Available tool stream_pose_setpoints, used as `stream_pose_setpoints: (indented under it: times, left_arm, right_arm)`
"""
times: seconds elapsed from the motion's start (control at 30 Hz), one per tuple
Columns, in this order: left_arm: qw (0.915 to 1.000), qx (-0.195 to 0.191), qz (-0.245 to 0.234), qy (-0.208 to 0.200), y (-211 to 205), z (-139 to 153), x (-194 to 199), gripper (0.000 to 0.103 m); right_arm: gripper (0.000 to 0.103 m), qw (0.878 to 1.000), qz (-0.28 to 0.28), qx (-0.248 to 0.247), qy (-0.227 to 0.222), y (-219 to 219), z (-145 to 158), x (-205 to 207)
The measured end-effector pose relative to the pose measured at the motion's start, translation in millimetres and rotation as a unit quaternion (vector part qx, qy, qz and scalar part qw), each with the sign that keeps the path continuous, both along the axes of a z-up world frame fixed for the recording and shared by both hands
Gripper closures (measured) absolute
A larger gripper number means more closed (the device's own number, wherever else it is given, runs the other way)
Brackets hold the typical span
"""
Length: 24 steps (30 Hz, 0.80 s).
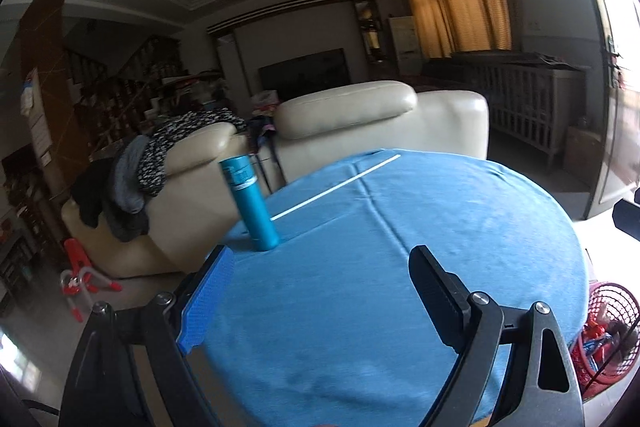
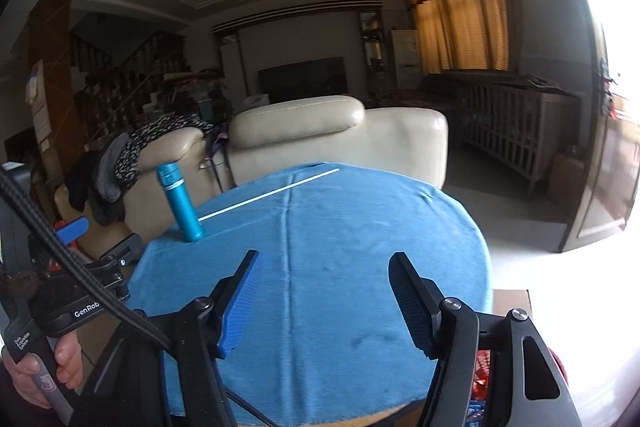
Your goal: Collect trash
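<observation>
A round table with a blue cloth [image 1: 400,267] fills both views [image 2: 340,247]. A teal bottle [image 1: 252,203] stands upright near its far left edge, also in the right wrist view [image 2: 182,205]. A thin white straw [image 1: 336,187] lies flat on the cloth beyond it, also in the right wrist view [image 2: 268,195]. My left gripper [image 1: 320,267] is open and empty above the near cloth. My right gripper [image 2: 324,275] is open and empty above the cloth. The left gripper's body shows at the right wrist view's left edge [image 2: 72,227].
A red mesh basket [image 1: 608,335] holding scraps sits on the floor right of the table. A cream sofa [image 1: 360,123] with clothes draped on it stands behind the table. A cardboard box [image 2: 512,303] is by the table's right side.
</observation>
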<state>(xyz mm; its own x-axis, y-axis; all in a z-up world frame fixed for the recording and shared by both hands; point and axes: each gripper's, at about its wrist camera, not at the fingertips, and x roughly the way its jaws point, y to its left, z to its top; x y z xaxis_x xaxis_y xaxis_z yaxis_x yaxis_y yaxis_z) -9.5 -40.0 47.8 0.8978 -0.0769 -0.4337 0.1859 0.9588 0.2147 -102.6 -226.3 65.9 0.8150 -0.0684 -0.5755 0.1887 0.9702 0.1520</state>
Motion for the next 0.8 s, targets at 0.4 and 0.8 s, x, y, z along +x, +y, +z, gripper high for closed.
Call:
stream_pose_setpoints:
  times: [0.4, 0.8]
  left_arm:
    - [0.9987, -0.022, 0.045, -0.008, 53, 5, 1, 0.014]
    - [0.9969, -0.035, 0.07, -0.011, 87, 5, -3, 0.014]
  right_arm:
    - [0.035, 0.997, 0.066, -0.036, 0.001, 71, 7, 22]
    - [0.035, 0.996, 0.077, -0.048, -0.002, 102, 13, 27]
